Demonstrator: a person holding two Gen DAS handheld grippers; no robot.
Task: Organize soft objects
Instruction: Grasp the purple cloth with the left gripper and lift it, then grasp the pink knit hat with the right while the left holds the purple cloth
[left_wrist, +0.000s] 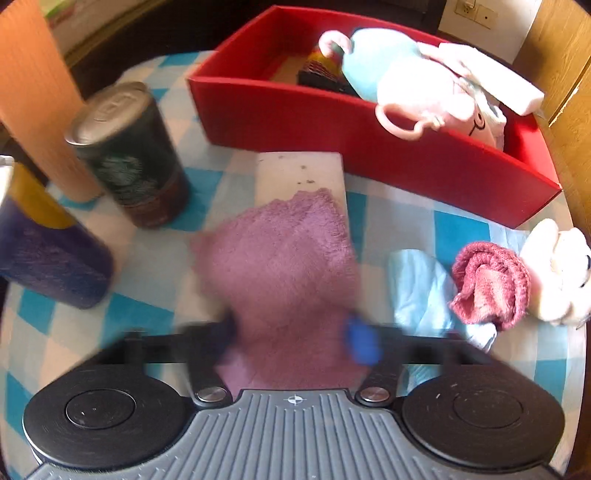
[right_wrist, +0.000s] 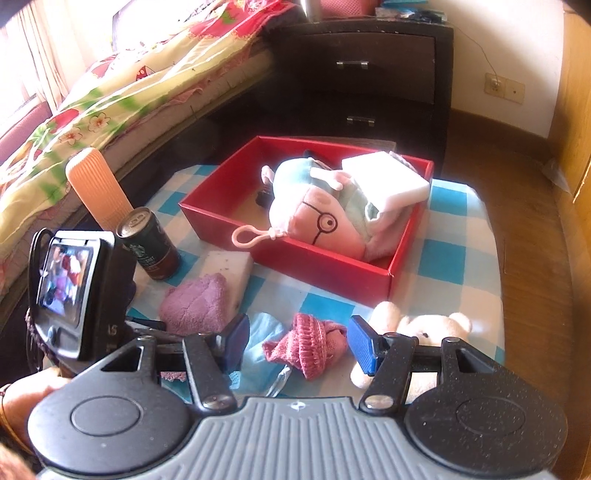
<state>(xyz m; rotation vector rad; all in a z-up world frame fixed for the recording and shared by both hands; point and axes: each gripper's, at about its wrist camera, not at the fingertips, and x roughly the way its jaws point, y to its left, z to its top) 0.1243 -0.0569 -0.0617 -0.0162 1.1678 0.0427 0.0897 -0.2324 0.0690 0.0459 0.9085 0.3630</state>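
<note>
Left wrist view: the left gripper (left_wrist: 291, 338) closes around the purple towel (left_wrist: 280, 254), just in front of the red box (left_wrist: 332, 122); its free end drapes the white sponge (left_wrist: 299, 173) and may drag it, or snag the box's wall; the right gripper (right_wrist: 299, 343) hangs open, empty.

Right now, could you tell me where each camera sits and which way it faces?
Left wrist: on the left tool, looking steeply down at the purple towel between its fingers, red box beyond.
Right wrist: on the right tool, facing the pink knit piece, box, bed; left tool's camera body and a hand show.
Both share towel, box, can.
</note>
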